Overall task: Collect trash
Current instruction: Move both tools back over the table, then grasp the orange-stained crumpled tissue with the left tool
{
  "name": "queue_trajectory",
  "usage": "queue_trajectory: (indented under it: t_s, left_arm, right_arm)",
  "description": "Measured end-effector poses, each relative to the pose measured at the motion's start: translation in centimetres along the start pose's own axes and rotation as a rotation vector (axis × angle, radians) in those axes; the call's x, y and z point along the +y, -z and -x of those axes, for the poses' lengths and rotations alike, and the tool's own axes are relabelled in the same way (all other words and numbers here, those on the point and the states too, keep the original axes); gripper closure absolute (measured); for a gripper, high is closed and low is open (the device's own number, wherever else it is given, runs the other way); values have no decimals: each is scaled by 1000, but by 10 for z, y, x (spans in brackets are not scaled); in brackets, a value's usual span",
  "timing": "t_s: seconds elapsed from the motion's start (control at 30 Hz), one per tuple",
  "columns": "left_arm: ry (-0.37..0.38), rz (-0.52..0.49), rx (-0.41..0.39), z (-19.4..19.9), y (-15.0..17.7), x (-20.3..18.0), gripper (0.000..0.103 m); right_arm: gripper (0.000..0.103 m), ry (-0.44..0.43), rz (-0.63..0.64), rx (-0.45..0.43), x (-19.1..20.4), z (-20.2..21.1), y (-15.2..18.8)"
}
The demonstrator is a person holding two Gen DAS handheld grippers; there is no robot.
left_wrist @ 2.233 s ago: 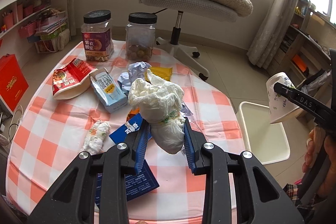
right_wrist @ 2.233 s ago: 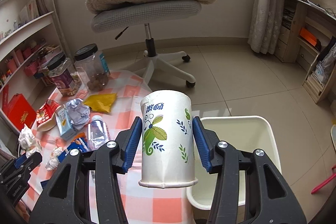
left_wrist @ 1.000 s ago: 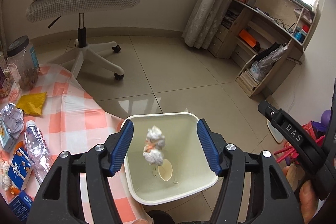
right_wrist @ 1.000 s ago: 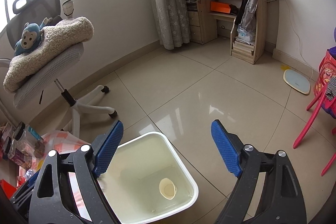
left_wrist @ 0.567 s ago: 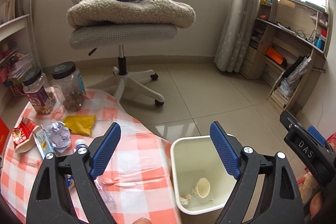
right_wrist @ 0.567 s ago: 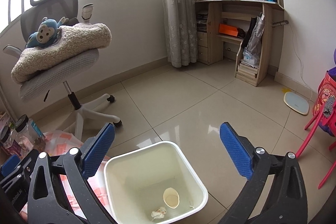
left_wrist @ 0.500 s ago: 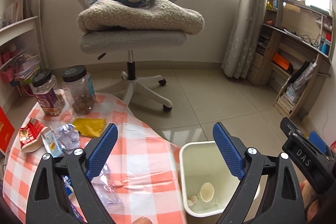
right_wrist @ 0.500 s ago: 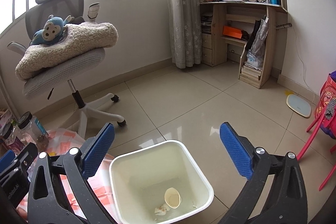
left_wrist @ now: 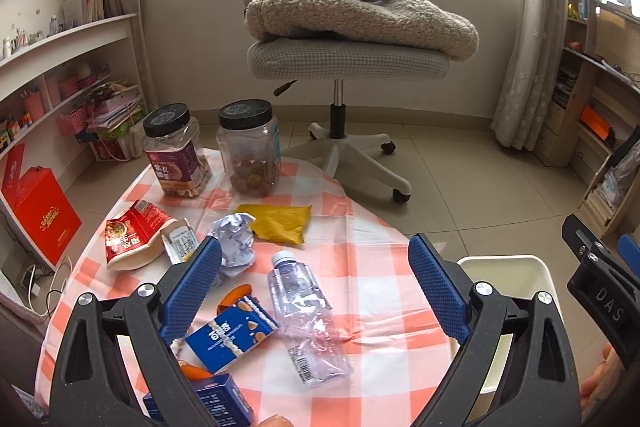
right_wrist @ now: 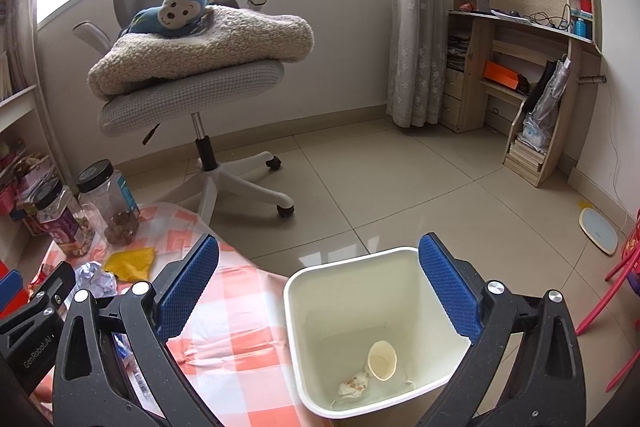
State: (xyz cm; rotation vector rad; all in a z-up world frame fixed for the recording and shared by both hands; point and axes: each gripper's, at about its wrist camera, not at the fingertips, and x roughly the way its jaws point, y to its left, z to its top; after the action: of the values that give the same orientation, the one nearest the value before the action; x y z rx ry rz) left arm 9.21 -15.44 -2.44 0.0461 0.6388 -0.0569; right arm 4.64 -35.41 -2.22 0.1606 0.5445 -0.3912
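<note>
**A:** A tiled room under a row of windows, an office chair (left_wrist: 344, 63) piled with a fleece blanket and a blue monkey toy, and in front of it a small table (left_wrist: 360, 267) in orange-and-white check. Beside the table, on the floor, the white bin (right_wrist: 298, 307). What's the left gripper (left_wrist: 316, 279) doing?

**B:** Its jaws stand wide with nothing between the blue pads. It points down over the table, presumably lining up the next piece of trash. The jaws have just been opening, and they are empty now.

**A:** And the right gripper (right_wrist: 320, 291)?

**B:** Same: spread as wide as it goes, empty, hanging over the bin's mouth. Its jaws too have just been opening. The paper cup (right_wrist: 382, 361) lies on its side at the bin's bottom, with a crumpled tissue wad (right_wrist: 354, 387) at its 8 o'clock.

**A:** So two items in the bin. Count the table.

**B:** One crushed clear bottle (left_wrist: 306, 315) at centre. One yellow wrapper (left_wrist: 280, 221) at its 12 o'clock, one foil ball (left_wrist: 236, 243) at 10, one red snack packet (left_wrist: 132, 235) further out at 10. One blue snack box (left_wrist: 230, 335) at 8, and a darker blue box (left_wrist: 216, 401) partly hidden under the left jaw. Orange scraps near it I can't identify.

**A:** The jars?

**B:** Two black-lidded jars (left_wrist: 248, 147) at the far edge, both holding food, so likely not trash.
</note>
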Motion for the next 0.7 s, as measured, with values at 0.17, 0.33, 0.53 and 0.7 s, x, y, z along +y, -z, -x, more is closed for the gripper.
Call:
queue_trajectory:
  t_s: [0.17, 0.33, 0.53, 0.7]
  left_arm:
    - [-51, 15, 59, -15, 9, 35, 12]
    - [-92, 10, 204, -43, 20, 77, 12]
    - [-80, 102, 439, -82, 36, 147, 12]
    - [-107, 116, 600, -108, 59, 192, 14]
  right_arm:
    - [7, -51, 53, 50, 37, -5, 11]
    - [7, -82, 84, 113, 65, -16, 19]
    - [7, -144, 134, 185, 101, -26, 28]
    - [7, -315, 136, 335, 132, -38, 39]
